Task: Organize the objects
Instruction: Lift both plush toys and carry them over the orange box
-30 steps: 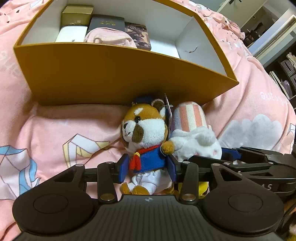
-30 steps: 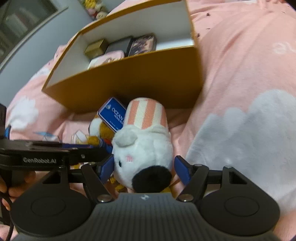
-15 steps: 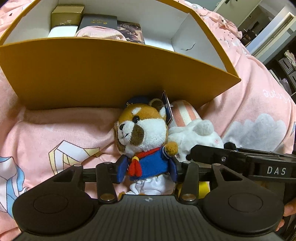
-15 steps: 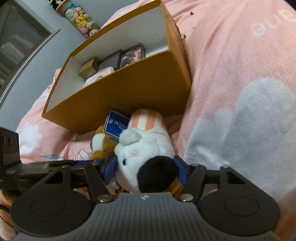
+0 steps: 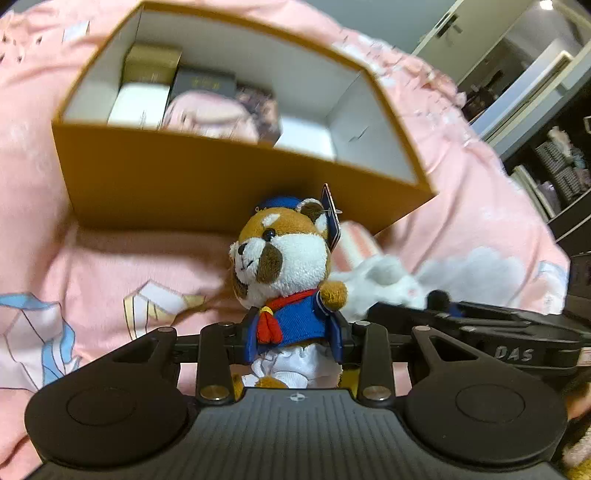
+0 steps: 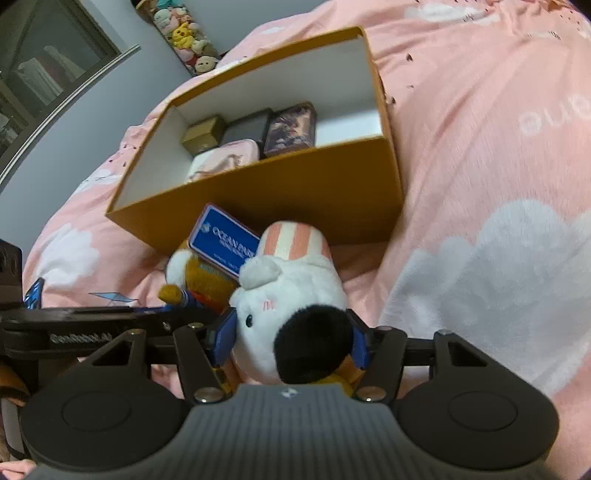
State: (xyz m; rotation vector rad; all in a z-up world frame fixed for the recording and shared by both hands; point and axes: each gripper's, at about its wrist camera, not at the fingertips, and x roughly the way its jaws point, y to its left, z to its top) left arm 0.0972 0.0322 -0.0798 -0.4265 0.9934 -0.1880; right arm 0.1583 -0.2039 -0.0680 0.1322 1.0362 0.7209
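A red panda plush (image 5: 284,258) in a blue sailor top stands upright between the blue pads of my left gripper (image 5: 295,332), which press its body while the jaws keep closing. Beside it, a white plush (image 6: 295,314) with a pink-striped hat and a black patch sits in my right gripper (image 6: 291,336); its pads squeeze the plush's sides, jaws also closing. The panda's blue tag (image 6: 225,243) shows next to the white plush. Behind both stands an open orange box (image 5: 221,184), also seen as the orange box (image 6: 295,184) in the right wrist view.
Small boxes and a pink pouch (image 6: 221,162) fill the left half of the box; its right half (image 5: 310,140) shows bare white floor. All rests on a pink bedspread (image 6: 480,184). Shelves (image 5: 554,166) stand at the right, stuffed toys (image 6: 184,33) along the far wall.
Both grippers have tightened on their plush toys and risen a little, so the box interior shows more. The panda now stands upright, lifted off the bedspread.
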